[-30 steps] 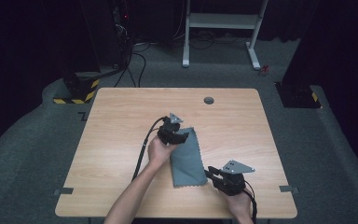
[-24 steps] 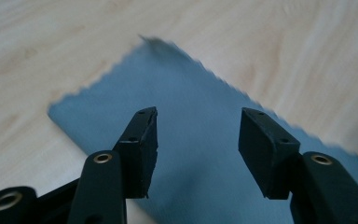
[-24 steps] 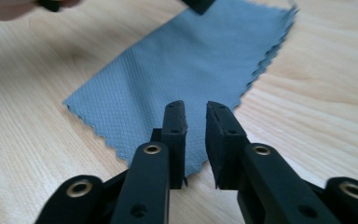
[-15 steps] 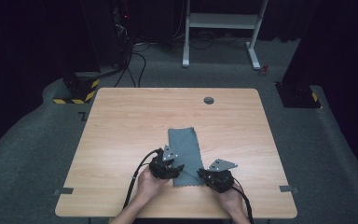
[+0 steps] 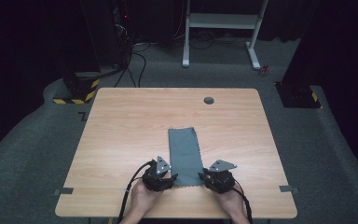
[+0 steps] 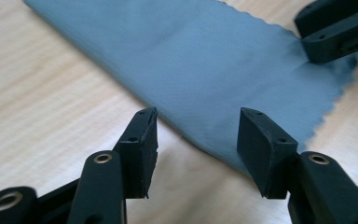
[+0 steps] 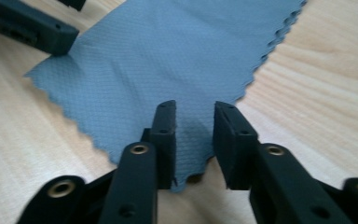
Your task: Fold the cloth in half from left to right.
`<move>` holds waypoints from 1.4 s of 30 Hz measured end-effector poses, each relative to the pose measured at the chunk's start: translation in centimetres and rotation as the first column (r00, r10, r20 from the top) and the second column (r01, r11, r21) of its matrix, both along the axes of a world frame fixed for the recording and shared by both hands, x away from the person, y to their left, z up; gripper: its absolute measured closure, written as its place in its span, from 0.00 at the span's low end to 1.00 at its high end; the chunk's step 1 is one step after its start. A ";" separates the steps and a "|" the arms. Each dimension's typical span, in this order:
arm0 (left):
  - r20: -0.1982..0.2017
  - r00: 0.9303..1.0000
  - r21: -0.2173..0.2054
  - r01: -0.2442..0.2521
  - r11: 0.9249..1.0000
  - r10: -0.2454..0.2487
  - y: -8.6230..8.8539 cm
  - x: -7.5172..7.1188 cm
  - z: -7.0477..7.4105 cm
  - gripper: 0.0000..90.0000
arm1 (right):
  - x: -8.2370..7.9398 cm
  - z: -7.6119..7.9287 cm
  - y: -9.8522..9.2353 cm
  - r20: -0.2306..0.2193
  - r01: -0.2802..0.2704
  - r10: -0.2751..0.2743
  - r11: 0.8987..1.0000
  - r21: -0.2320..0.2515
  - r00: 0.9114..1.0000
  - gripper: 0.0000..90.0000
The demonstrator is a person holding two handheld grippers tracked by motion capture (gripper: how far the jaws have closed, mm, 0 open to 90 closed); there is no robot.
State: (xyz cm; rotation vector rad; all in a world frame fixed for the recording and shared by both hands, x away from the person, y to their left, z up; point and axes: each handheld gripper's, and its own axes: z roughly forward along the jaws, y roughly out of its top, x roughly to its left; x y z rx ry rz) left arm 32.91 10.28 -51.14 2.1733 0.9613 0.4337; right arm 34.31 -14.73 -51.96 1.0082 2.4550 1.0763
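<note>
A grey cloth point(image 5: 184, 156) is lying flat on the counter point(image 5: 121, 126), reaching toward its near edge. The left gripper point(image 5: 161, 176) is hovering at the cloth's near-left corner, jaws released — the right gripper point(image 5: 218, 176), jaws just opening, is straddling the near-right corner.

Left gripper point(image 6: 196, 128) with jaws apart, straddling the near long edge of a grey-blue cloth point(image 6: 205, 56) on a wooden table point(image 6: 37, 93); the other gripper point(image 6: 338, 28) at the far corner.
</note>
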 end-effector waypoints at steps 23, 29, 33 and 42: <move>-0.021 0.997 -0.035 0.070 0.997 -0.071 -0.7 -1.3 -0.7 0.97 | -1.7 -0.3 -0.5 0.005 -0.018 0.018 1.000 0.015 1.000 0.98; -0.037 0.996 -0.038 0.082 0.996 -0.083 -0.1 -1.3 -0.6 0.98 | -2.1 -0.3 -0.3 0.025 -0.044 0.044 0.999 -0.001 0.999 0.99; -0.056 0.995 -0.045 0.079 0.996 -0.081 0.6 -1.6 -0.5 0.98 | -2.6 -0.2 0.2 0.026 -0.072 0.072 0.997 -0.014 0.997 0.99; -0.068 0.992 -0.025 0.109 0.994 -0.111 1.8 -2.3 -0.3 0.98 | -3.7 0.0 1.4 0.021 -0.126 0.126 0.992 -0.033 0.992 0.99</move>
